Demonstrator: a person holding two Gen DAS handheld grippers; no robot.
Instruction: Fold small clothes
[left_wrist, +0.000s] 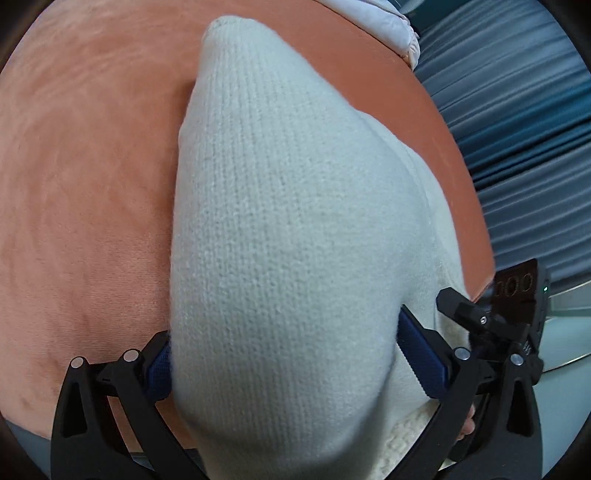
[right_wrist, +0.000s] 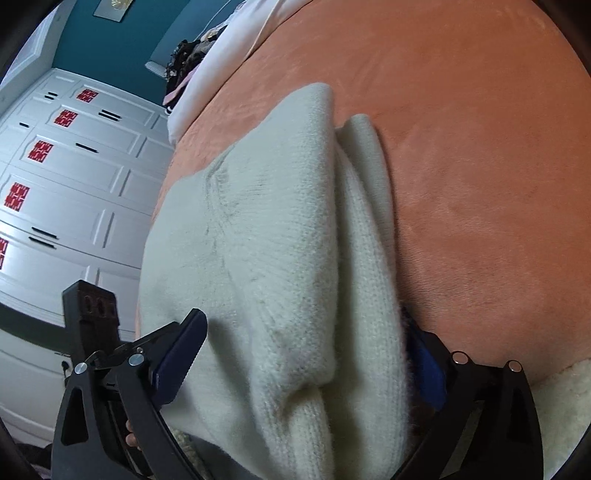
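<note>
My left gripper (left_wrist: 291, 354) has its two blue-padded fingers (left_wrist: 424, 354) spread wide, with a thick fold of the white knitted sweater (left_wrist: 288, 221) bulging up between them. The knit presses against both pads, but the fingers stand so far apart that I read it as apart around the cloth, not pinched on it. The sweater runs away from this gripper in a long rounded hump and ends in a narrow tip on the far side. It lies on the orange bedspread (left_wrist: 81, 166), which spreads out to the sweater's left and shows as a strip along its right edge. Past that strip hang blue curtains (left_wrist: 517, 129). A white pillow (left_wrist: 384, 22) sits beyond the sweater's tip.

My right gripper (right_wrist: 299, 354) is spread wide too. Its left finger (right_wrist: 177, 354) lies on top of the knit; the right finger is half buried at the sweater's (right_wrist: 258, 240) edge against the bedspread (right_wrist: 480, 166). Here the sweater shows doubled layers, one folded flap lying over another, with a ridge running down between the fingers. The other gripper's black body (right_wrist: 92, 310) pokes in just beside the sweater's left edge. Well off on that side stand white cupboard doors (right_wrist: 74, 177) carrying red square stickers (right_wrist: 40, 151), and a dark teal wall (right_wrist: 122, 48) rises beyond them.
</note>
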